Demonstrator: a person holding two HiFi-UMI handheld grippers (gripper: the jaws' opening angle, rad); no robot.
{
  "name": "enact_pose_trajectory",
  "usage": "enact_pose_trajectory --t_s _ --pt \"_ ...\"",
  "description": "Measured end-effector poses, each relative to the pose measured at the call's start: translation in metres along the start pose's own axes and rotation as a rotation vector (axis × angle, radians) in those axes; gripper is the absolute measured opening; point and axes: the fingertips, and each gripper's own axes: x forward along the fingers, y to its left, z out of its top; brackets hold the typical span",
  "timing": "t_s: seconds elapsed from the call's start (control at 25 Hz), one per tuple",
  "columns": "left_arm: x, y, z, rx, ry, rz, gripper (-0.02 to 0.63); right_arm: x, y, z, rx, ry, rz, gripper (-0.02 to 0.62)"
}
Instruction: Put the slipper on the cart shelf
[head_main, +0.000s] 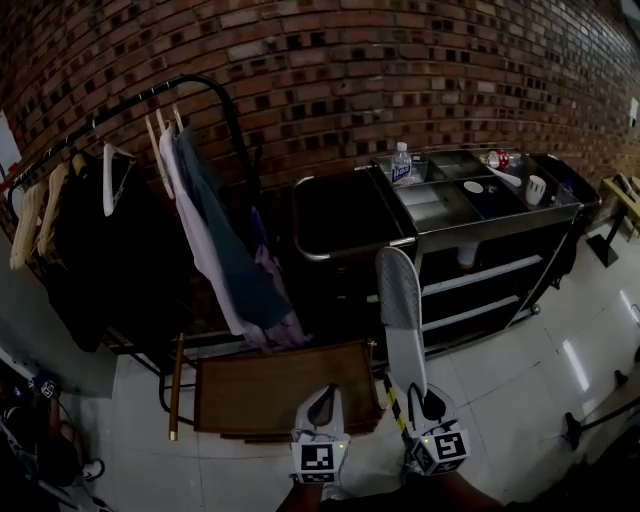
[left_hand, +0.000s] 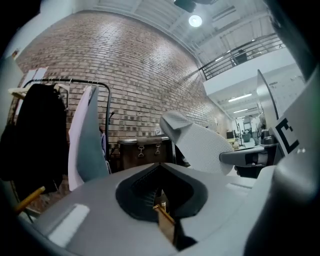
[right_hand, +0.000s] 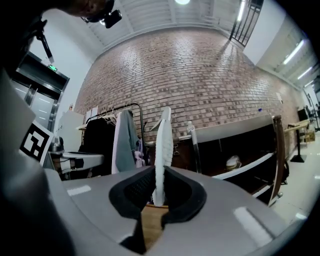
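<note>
Two grippers showing: left gripper (head_main: 322, 405), right gripper (head_main: 428, 402). One slipper (head_main: 400, 300) showing, white. One cart (head_main: 490, 218) standing, carrying one water bottle (head_main: 401, 163) and one white cup (head_main: 536, 189). One clothes rack (head_main: 215, 95) standing, holding several hangers (head_main: 110, 175), exact number not resolving. One wooden bench (head_main: 270, 395) sitting below
</note>
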Motion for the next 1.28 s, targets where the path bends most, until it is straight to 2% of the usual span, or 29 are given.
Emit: enact_pose_trajectory --t_s 0.24,0.44,0.6,0.76,1.0,1.28 --pt "0.046 -0.041 -0.004 -0.011 0.019 0.005 0.015 -0.011 -0.075 -0.022 0.033 0.080 -0.037 0.040" --pt "0.091 -0.076 0.004 -0.028 0.018 0.017 0.015 -0.012 -0.136 -0.043 0.106 0.155 -0.049 0.040" --pt "0.126 -0.100 0.000 0.051 0.033 0.035 0.015 -0.010 -0.174 -0.060 0.161 0.216 -0.038 0.040" --pt "0.162 -0.119 0.007 0.059 0.015 0.043 0.015 0.003 -0.209 -0.075 0.191 0.263 -0.024 0.040" --pt "0.196 -0.130 -0.001 0.043 0.034 0.071 0.015 0.042 -0.244 -0.087 0.184 0.325 0.023 0.040" --pt "0.212 -0.113 -0.005 0.022 0.054 0.147 0.015 0.096 -0.270 -0.088 0.219 0.359 0.057 0.041"
